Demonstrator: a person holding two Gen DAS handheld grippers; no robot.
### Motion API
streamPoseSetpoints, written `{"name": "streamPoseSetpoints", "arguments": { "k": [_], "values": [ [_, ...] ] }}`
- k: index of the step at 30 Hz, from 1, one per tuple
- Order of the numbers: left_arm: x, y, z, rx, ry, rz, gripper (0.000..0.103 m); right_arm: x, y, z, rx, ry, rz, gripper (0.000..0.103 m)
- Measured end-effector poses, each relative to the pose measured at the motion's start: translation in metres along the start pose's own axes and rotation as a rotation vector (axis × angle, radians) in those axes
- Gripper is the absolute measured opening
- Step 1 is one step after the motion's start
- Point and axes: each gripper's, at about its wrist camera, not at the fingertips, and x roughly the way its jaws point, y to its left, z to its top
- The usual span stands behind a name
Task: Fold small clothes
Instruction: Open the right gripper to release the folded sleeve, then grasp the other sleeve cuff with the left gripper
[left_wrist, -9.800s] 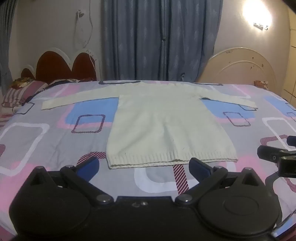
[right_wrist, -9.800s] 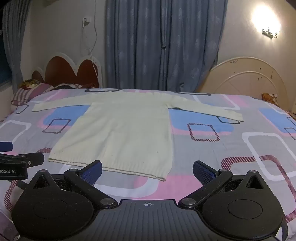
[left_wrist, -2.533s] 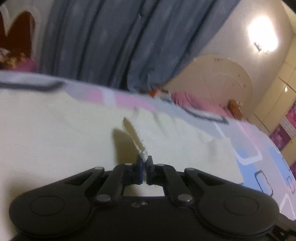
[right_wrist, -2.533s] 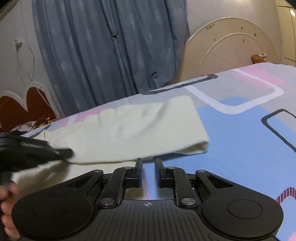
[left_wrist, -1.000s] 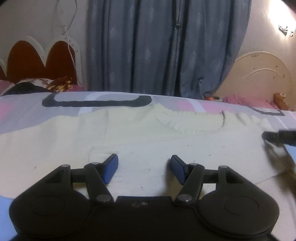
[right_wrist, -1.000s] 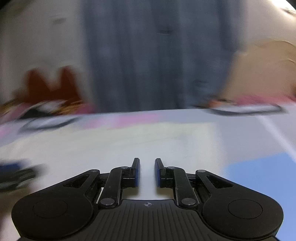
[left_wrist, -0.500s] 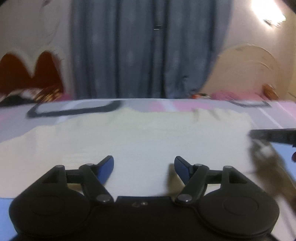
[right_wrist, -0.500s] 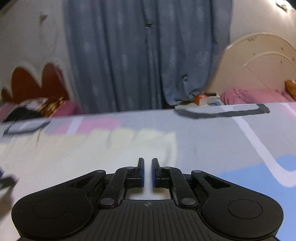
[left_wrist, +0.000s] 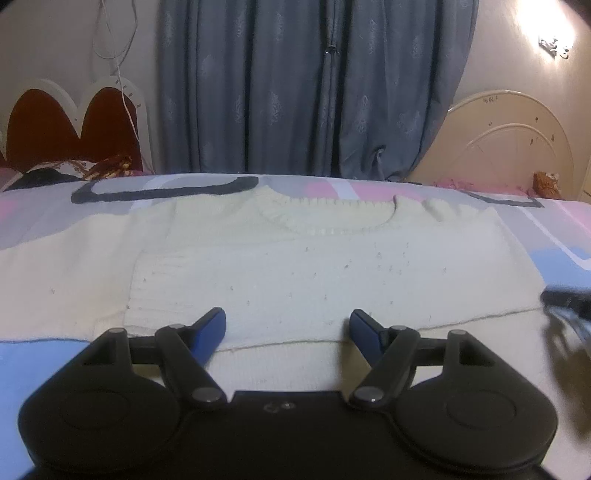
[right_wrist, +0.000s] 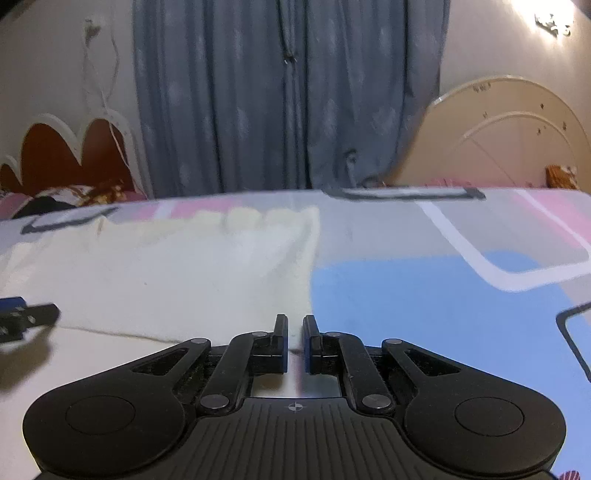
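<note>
The cream sweater (left_wrist: 295, 258) lies flat on the bed (right_wrist: 424, 295). Its round neck hole (left_wrist: 325, 218) points away, toward the blue curtains (left_wrist: 295, 85). Its body runs from the neck toward the cameras. One sleeve (left_wrist: 62, 269) sticks out long to the left side. The other sleeve is folded across the chest, and its ribbed cuff (left_wrist: 155, 291) ends near the left side of the body. The sweater is soft knit wool with tiny dark specks on it. The neck has a ribbed band.

The left gripper (left_wrist: 288, 328) hangs just over the folded sleeve. Its jaws have just been opening and now stand wide apart, with nothing pinched between the blue pads (left_wrist: 212, 326). The right gripper (right_wrist: 294, 332) is over the right edge of the sweater, where cream wool meets the blue patch of the sheet. Its jaws are pulled close together, with only a thin gap and no cloth in it.

The bed sheet is gray, pink and blue with rounded squares. Behind the bed stand a dark red scalloped headboard (left_wrist: 59, 129) and a cream arched one (left_wrist: 509, 144). A lamp (left_wrist: 550, 40) glows on the wall.
</note>
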Motion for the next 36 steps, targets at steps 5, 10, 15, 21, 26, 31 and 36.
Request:
{"name": "streamPoseSetpoints", "arguments": {
  "k": [5,10,15,21,26,31,36],
  "values": [
    [-0.02,0.019,-0.004,-0.027,-0.034,0.017,0.07,-0.012,-0.001,0.008,0.026,-0.016,-0.005,0.007],
    [-0.053,0.085,-0.016,-0.178,-0.101,0.058,0.07,-0.029,0.0,0.005,0.069,-0.031,0.008,0.007],
    [-0.077,0.186,-0.033,-0.381,-0.07,0.162,0.067,-0.027,0.013,-0.001,0.102,-0.011,0.022,0.007],
    [-0.11,0.296,-0.063,-0.734,-0.135,0.223,0.064,-0.019,0.051,-0.003,0.096,-0.001,0.051,0.007],
    [-0.118,0.358,-0.071,-0.872,-0.193,0.214,0.059,-0.008,0.069,0.006,0.095,0.008,0.044,0.007],
    [-0.115,0.392,-0.072,-0.971,-0.236,0.202,0.059,-0.009,0.082,0.013,0.077,-0.003,0.038,0.007],
    [-0.113,0.404,-0.07,-1.004,-0.24,0.257,0.046,-0.008,0.084,0.017,0.084,-0.009,0.033,0.007]
  ]
}}
